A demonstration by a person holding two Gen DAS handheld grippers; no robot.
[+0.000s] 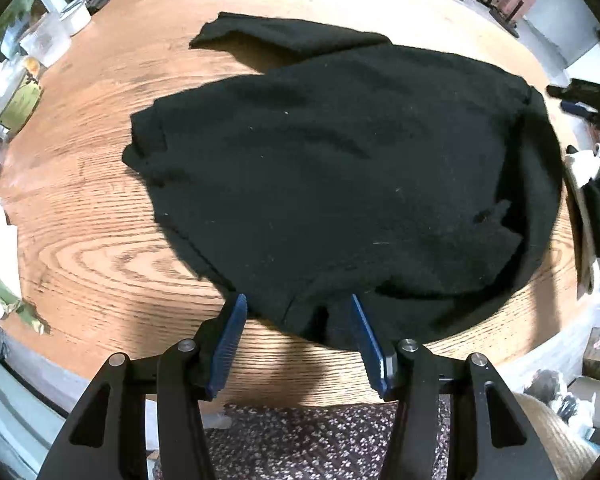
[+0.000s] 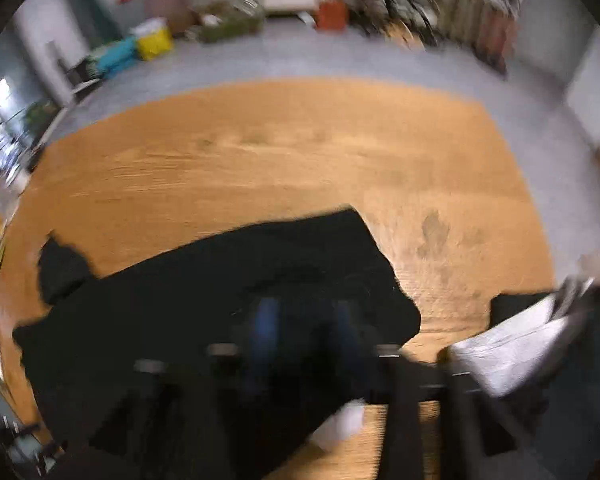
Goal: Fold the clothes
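A black garment (image 1: 339, 176) lies spread across a round wooden tabletop (image 1: 100, 248), filling the centre and right of the left wrist view. One sleeve (image 1: 268, 36) reaches toward the upper left of that frame, and the cloth's near edge drapes toward the bottom centre.

The left tongs (image 1: 300, 304) point down at that near edge from the bottom of the frame. Their blue pads (image 1: 230, 340) stand spread apart, one on each side of a dark fold of cloth; the pads do not press on it.

Jars and clear containers (image 1: 48, 36) line the tabletop's upper left rim, with a plant beside them. At the right edge of the frame sits a pile of dark and white cloth (image 1: 591, 184). A speckled rug (image 1: 307, 440) shows below the tabletop's edge at the bottom.

The right wrist view is heavily blurred. The garment (image 2: 220, 300) covers the lower left and centre of that frame, with bare wood (image 2: 300, 152) above it. The right tongs (image 2: 303, 328) appear at the bottom centre over the dark cloth, their blue pads (image 2: 264, 332) parted with a gap between them; the blur hides whether any cloth sits in that gap. A white folded item (image 2: 511, 344) lies at the lower right, next to another dark piece. Grey floor and cluttered boxes fill the top of the frame.
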